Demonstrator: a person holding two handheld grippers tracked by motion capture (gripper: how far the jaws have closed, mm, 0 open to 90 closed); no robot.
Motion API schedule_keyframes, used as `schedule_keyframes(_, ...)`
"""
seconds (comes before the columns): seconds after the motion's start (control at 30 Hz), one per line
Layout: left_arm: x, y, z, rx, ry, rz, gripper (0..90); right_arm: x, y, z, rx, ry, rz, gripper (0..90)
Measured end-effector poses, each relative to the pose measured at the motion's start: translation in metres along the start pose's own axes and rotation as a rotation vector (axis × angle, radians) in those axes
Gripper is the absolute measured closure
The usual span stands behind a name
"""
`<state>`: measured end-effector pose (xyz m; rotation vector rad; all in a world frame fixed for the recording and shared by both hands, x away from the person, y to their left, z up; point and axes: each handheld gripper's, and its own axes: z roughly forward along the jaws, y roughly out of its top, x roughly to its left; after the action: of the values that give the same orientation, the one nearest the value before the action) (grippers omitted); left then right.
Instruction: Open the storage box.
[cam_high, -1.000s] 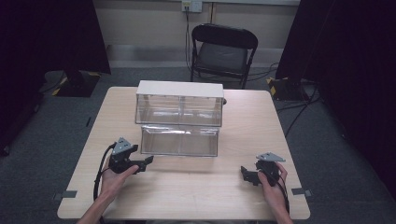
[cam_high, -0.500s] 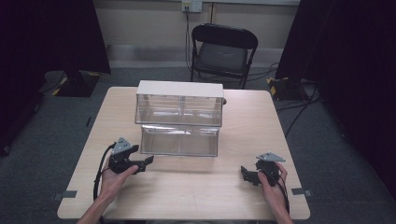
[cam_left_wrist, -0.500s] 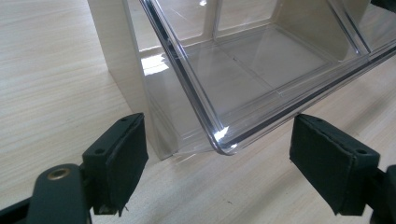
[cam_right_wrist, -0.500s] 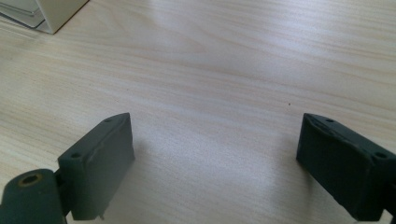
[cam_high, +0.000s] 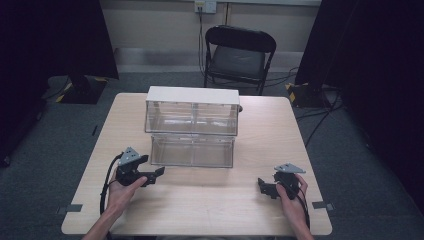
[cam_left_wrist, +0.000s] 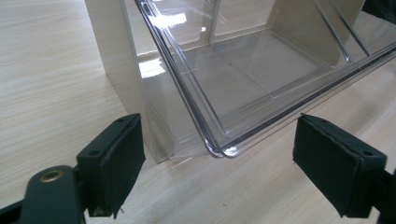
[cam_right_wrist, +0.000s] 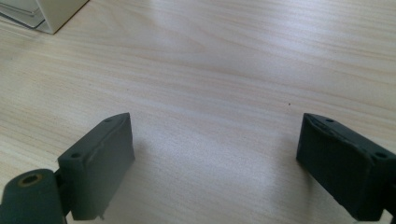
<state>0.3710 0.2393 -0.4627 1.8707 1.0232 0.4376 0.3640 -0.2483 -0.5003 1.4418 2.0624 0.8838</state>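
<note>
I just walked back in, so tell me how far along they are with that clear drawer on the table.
The lower clear drawer already stands pulled out in front of the white-topped cabinet. The left tool is open, jaws spread just short of the drawer's near corner, touching nothing. The right tool is open over bare table, off to the side. Gripping or moving the drawer is not yet done.

Light wood-grain table (cam_high: 200, 200), rectangular with rounded corners, set on grey carpet. One unit is carried on it: a clear plastic drawer cabinet (cam_high: 192, 117) with a white top, placed at the middle toward the far edge. Its lower drawer (cam_high: 192, 150) is pulled out toward the near side, with the front corner seen just above the tabletop in the left gripper view. The near half of the surface is bare wood.
</note>
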Motion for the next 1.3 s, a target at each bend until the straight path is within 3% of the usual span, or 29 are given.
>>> schedule_keyframes(0.63,0.0,0.007,-0.003,-0.019,-0.009,-0.015,15.5,0.0,0.0,0.0,0.0,0.0,0.0,10.2)
schedule_keyframes(0.83,-0.001,0.008,-0.002,-0.006,-0.011,-0.017,15.7,0.0,0.0,0.0,0.0,0.0,0.001,10.2)
schedule_keyframes(1.03,-0.002,0.011,-0.002,0.001,-0.009,-0.004,15.9,0.0,0.0,0.0,0.0,0.0,0.0,10.2)
schedule_keyframes(1.1,-0.004,0.013,-0.003,0.002,-0.029,0.002,15.9,0.0,0.0,0.0,0.0,0.0,0.0,10.2)
schedule_keyframes(1.3,-0.004,0.016,-0.003,0.017,-0.02,0.024,15.7,0.0,0.0,0.0,0.0,0.0,0.001,10.2)
